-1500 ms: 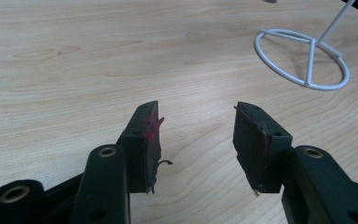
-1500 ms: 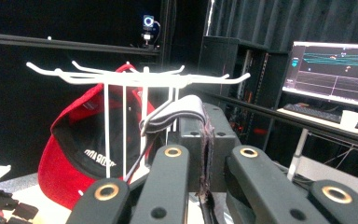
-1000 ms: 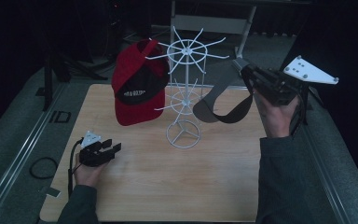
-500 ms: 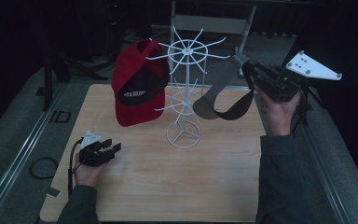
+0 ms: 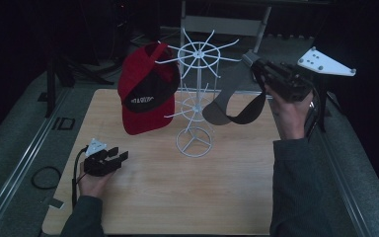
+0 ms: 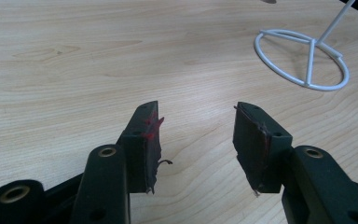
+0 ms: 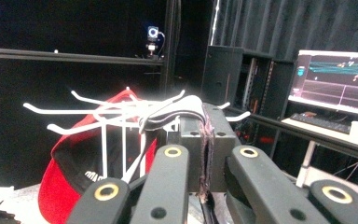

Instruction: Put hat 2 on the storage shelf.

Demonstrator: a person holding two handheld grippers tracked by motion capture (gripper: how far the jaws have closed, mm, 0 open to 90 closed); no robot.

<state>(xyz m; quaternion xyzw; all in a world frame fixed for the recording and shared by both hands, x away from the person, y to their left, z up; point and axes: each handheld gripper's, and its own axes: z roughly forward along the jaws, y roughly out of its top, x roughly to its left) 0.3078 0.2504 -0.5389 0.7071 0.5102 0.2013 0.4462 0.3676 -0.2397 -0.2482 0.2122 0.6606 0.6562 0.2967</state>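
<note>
A white wire rack [image 5: 193, 98] stands mid-table on a ring base [image 6: 303, 60]. A red cap [image 5: 145, 98] hangs on its left hooks; in the right gripper view the same red cap [image 7: 70, 172] sits behind the rack's hooks [image 7: 107, 116]. My right gripper [image 5: 250, 60] is held up at the rack's right, shut on the edge of a grey cap [image 5: 227, 101], which dangles below it beside the upper hooks. Up close, the grey cap's fabric [image 7: 177, 112] is pinched in the right gripper [image 7: 206, 121]. My left gripper [image 5: 121, 154] rests on the table's near left, open, nothing between its jaws [image 6: 196, 126].
The wooden table [image 5: 227, 197] has a grey ledge and metal rails along both sides. A cable loop [image 5: 44, 177] lies off the left edge. A lit monitor [image 7: 335, 79] and dark shelving stand beyond the rack.
My right gripper and the grey cap have edged slightly upward beside the rack's top hooks. The left gripper has stayed put.
</note>
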